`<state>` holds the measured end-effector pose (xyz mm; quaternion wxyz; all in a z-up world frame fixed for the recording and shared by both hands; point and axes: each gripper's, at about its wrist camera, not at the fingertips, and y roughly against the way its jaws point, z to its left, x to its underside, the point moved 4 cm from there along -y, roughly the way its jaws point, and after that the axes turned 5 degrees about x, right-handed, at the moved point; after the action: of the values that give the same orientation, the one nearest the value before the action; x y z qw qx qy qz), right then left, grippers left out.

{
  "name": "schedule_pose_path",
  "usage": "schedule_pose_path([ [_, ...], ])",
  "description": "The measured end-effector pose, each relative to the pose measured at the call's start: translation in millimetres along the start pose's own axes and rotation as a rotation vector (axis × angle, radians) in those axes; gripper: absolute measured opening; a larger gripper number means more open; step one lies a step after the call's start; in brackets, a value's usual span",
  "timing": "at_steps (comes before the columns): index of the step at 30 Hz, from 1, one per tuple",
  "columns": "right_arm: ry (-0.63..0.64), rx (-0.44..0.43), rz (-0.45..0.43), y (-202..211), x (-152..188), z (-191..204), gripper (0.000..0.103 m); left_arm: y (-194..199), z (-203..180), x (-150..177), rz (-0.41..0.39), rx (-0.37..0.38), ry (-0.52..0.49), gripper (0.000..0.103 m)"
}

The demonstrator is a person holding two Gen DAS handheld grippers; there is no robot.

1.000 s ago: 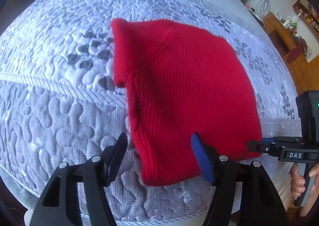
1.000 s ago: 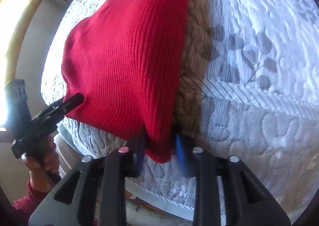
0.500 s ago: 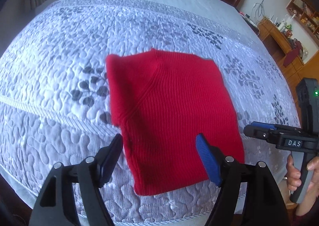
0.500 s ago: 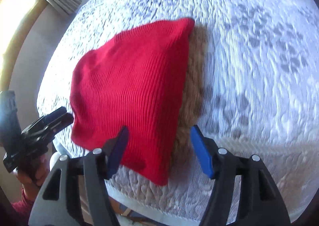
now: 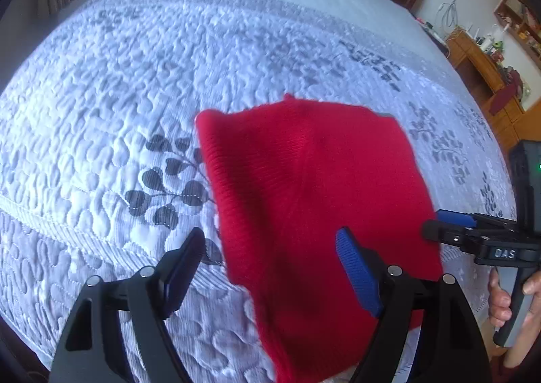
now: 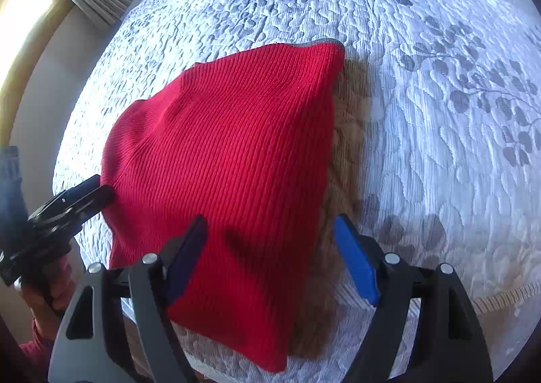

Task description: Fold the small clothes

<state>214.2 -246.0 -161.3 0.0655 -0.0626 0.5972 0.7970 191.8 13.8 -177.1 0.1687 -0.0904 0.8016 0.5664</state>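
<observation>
Left wrist view: a folded red knit garment [image 5: 311, 200] is seen lying on a quilted bedspread [image 5: 135, 78], beyond the left gripper [image 5: 270, 264], whose jaws are opening wide, nothing held. Right wrist view: the garment [image 6: 230, 160] is spread just beyond the right gripper [image 6: 270, 261], its jaws likewise opening and gripping nothing.

Right gripper [image 6: 270, 258] let go of folded red ribbed knit garment [image 6: 233, 160], jaws opening, clear of fabric. Left gripper [image 5: 270, 268] jaws opening too. Both backed off.

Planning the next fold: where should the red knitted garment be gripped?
Probably at the near right corner of the red knitted garment, coming from the bed's near edge: it lies flat, and there its edges meet within reach.
</observation>
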Motion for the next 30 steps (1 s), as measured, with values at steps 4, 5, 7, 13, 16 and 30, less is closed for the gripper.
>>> schedule_pose_path([
  [4,-0.011,-0.015,0.02,-12.6,-5.8,-1.6,0.077,-24.7,16.1,-6.0,0.069,0.085,0.056,0.08],
  [5,-0.016,-0.024,0.026,-15.0,-6.4,-2.5,0.077,-31.1,20.2,-7.6,0.087,0.114,0.077,0.08],
  [7,-0.02,-0.036,0.037,-19.7,-7.1,-3.7,0.077,-36.9,25.0,-10.7,0.091,0.15,0.105,0.08],
  [13,-0.038,-0.089,0.057,-28.6,-7.8,-5.7,0.078,-48.2,20.2,-18.2,0.115,0.248,0.119,0.085],
  [16,-0.03,-0.092,0.059,-29.6,-8.4,-4.3,0.078,-52.4,16.4,-20.7,0.122,0.247,0.103,0.086],
  [30,-0.014,-0.159,0.031,-7.1,-9.7,-6.9,0.035,-49.9,-9.9,-28.0,0.114,0.305,0.111,0.032],
])
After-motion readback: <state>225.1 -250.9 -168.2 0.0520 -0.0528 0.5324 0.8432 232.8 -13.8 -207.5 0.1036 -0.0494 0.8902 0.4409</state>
